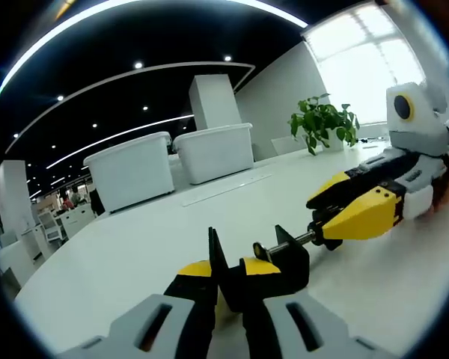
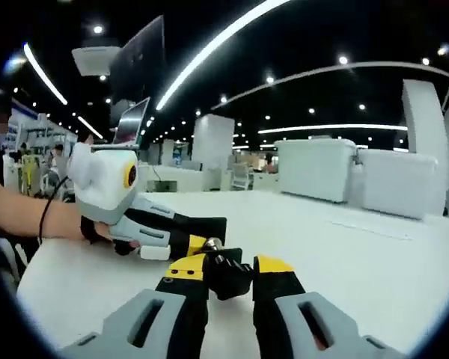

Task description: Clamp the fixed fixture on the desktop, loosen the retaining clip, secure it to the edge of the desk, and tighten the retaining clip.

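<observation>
Left gripper point(image 1: 226, 288): fingers clamped on clamp point(image 1: 273, 263), steadying it on the desk point(image 1: 135, 247).
Right gripper point(image 2: 223, 277): I have fingers pinching its screw handle point(image 2: 223, 271) for loosening.

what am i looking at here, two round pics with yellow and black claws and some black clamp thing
These are two fisheye cameras, each riding on a hand-held gripper that a person works; there is no robot arm.

In the left gripper view, the left gripper rises from the bottom, its jaws shut on the body of a black clamp over the white table. The right gripper comes in from the right and grips the clamp's screw handle.

The right gripper view is the same moment from the other side: its own jaws hold the handle, and the left gripper comes in from the left, held by the person's hand.

Farther back on the table stand two white bins and a potted plant.
</observation>
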